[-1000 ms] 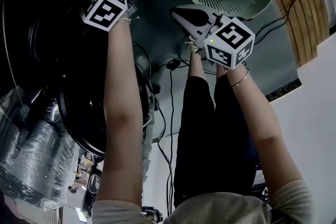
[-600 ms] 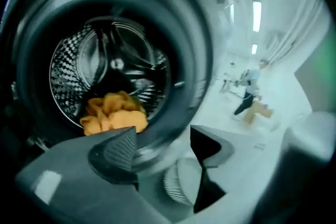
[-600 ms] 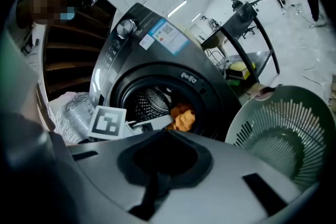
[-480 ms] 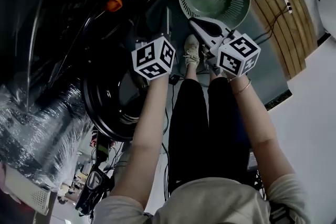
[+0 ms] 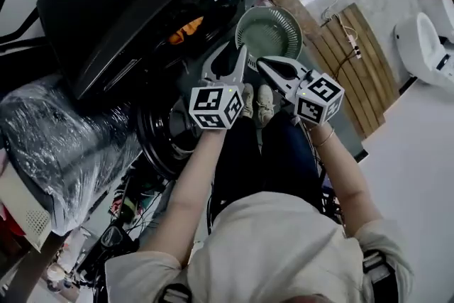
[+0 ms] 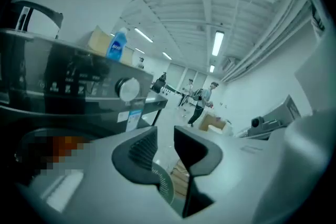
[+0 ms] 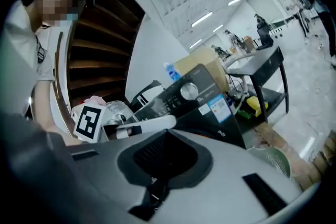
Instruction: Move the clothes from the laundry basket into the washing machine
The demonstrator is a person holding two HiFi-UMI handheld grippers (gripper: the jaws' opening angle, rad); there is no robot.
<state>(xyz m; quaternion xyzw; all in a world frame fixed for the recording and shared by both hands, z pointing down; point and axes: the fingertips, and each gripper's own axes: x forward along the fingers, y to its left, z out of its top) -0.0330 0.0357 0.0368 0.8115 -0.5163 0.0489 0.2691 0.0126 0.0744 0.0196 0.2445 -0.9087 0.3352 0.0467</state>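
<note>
The green laundry basket [image 5: 268,32] stands on the floor beside the black washing machine [image 5: 135,3] and looks empty. An orange garment [image 5: 186,30] lies inside the machine's drum. Its round door [image 5: 167,135] hangs open. My left gripper [image 5: 233,57] is raised in front of the machine; its jaws have just been closing, and a narrow gap with nothing in it shows between them [image 6: 165,136]. My right gripper [image 5: 262,64] hangs next to it above the basket, shut and empty [image 7: 165,152]. The machine's control panel [image 7: 194,94] and the basket's rim [image 7: 273,161] show in the right gripper view.
A plastic-wrapped bundle [image 5: 64,145] sits left of the machine. A wooden slatted platform [image 5: 355,60] and a white fixture [image 5: 425,39] lie to the right. A blue bottle [image 6: 116,45] stands on the machine's top. People [image 6: 202,99] stand far off in the hall.
Both grippers have risen well above the floor and the basket. The left one swung from the drum's mouth over to the right gripper's side. The machine's top is now in view.
</note>
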